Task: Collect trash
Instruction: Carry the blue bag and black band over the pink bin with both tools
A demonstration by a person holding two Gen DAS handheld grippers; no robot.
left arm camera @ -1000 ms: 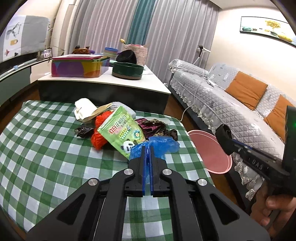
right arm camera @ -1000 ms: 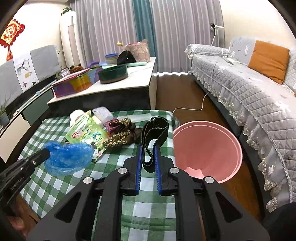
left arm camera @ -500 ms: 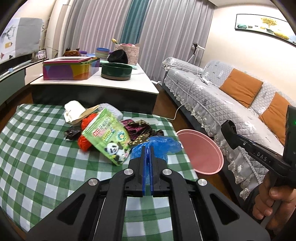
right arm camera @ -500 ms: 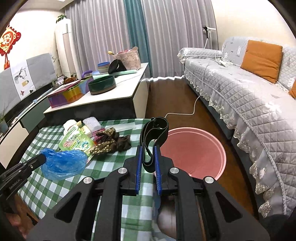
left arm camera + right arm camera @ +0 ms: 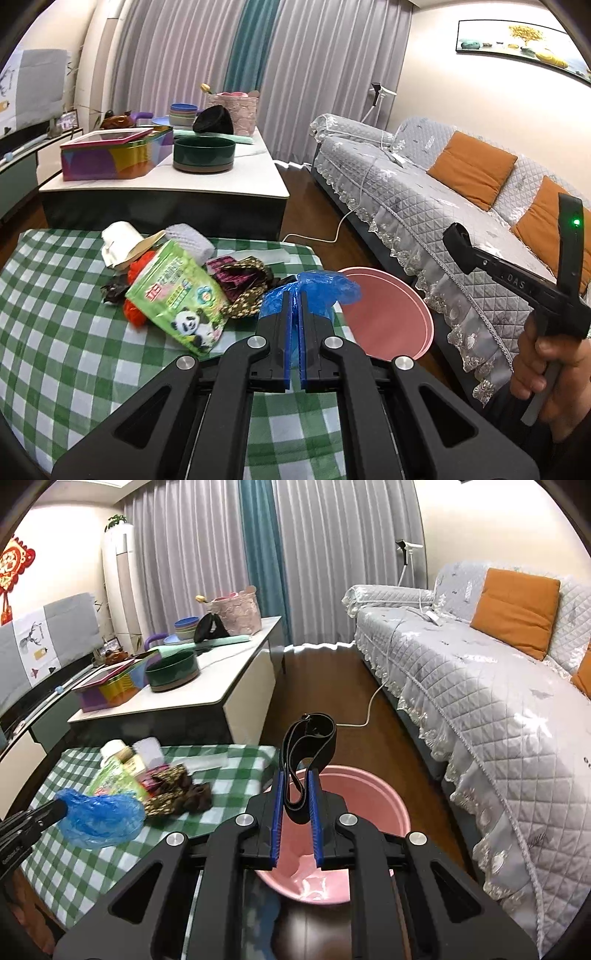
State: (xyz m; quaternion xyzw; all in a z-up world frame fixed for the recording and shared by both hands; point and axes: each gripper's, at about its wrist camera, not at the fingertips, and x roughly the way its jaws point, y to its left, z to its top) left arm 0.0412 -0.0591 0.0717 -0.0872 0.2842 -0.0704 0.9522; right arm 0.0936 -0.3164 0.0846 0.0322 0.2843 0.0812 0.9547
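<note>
My left gripper (image 5: 293, 295) is shut on a crumpled blue plastic bag (image 5: 325, 286) above the right edge of the green checked table (image 5: 55, 332); the bag also shows in the right wrist view (image 5: 101, 814). My right gripper (image 5: 296, 775) is shut on a black strap loop (image 5: 308, 746) and holds it over the pink bin (image 5: 369, 812), which stands on the floor beside the table (image 5: 229, 801). In the left wrist view the bin (image 5: 384, 317) is right of the bag. A trash pile with a green panda snack bag (image 5: 177, 295) lies on the table.
A white low table (image 5: 166, 181) with a colourful tin, a green bowl and cups stands behind the checked table. A grey quilted sofa (image 5: 480, 686) with orange cushions runs along the right. A white cable (image 5: 369, 709) lies on the wood floor.
My right gripper has carried the strap to the right, from over the table to over the pink bin. My left gripper with the blue bag has moved right toward the table edge.
</note>
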